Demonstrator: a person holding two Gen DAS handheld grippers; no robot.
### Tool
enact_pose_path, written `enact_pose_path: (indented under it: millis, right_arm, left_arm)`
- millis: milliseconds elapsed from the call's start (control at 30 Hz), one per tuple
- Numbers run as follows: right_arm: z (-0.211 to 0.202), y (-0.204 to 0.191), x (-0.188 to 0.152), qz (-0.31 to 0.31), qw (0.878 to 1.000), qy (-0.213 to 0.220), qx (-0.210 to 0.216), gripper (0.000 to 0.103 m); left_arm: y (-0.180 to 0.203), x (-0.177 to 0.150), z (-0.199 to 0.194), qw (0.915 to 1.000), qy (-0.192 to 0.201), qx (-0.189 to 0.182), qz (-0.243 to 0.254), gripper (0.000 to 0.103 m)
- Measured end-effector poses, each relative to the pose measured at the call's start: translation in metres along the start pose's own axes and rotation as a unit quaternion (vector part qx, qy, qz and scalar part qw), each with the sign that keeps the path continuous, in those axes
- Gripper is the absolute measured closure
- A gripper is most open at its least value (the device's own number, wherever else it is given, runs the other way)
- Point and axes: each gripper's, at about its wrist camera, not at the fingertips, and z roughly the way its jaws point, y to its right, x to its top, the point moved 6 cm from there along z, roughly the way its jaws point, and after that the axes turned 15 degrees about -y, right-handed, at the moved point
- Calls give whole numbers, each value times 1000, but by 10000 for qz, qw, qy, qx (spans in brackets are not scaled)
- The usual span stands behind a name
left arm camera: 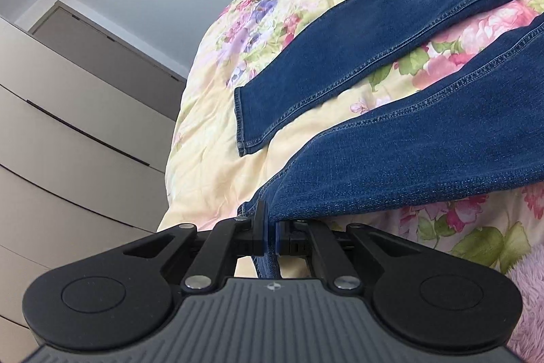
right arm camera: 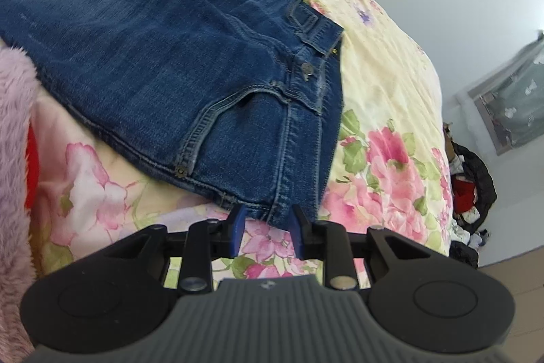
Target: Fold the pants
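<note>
Your left gripper (left arm camera: pixel 271 235) is clenched on the jeans (left arm camera: pixel 391 142) hem, lifting that leg for folding. Your right gripper (right arm camera: pixel 267 228) stands released, its jaws just short of the waistband corner (right arm camera: pixel 272 210), ready to pinch.

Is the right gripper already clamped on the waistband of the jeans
No, the right gripper stands open at the waistband corner, pads not pressing the denim.

Blue denim pants (right arm camera: pixel 153 33), floral cotton quilt (right arm camera: pixel 384 84), fluffy pink blanket (right arm camera: pixel 13 131), matt plastic tongs (right arm camera: pixel 267 228)

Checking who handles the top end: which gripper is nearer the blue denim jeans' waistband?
Right. The right gripper sits open at the waistband corner; the left gripper is shut on a leg hem, away from it.
</note>
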Motion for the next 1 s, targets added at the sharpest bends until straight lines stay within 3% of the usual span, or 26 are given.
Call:
enact_pose_path:
  millis: [200,367,500,667,833,1000]
  right_arm:
    - [5,-30,11,-726,9970,225,131,81]
    - [15,-49,10,-1409,9898,208,0,60]
    - [21,-53,13,-1603,9867,233,-149,56]
    - [28,-54,19,-1449,9886,259,-313,63]
    - [15,-51,17,-1294,9888,461,-577,85]
    - [-16,-21,24,-430,9947,817,-457,91]
  left_arm:
    - [3,0,2,9997,-220,93,-2,99]
    - [6,-3,3,9994,-325,101,31,99]
    - [5,-5,2,9993,-366,63,-46,99]
    - [3,-8,2,9992,-359,-32,-192,99]
    - [-2,-10,3,9979,-276,-218,-536,99]
    - [-18,-9,3,9930,-108,-408,-1104,99]
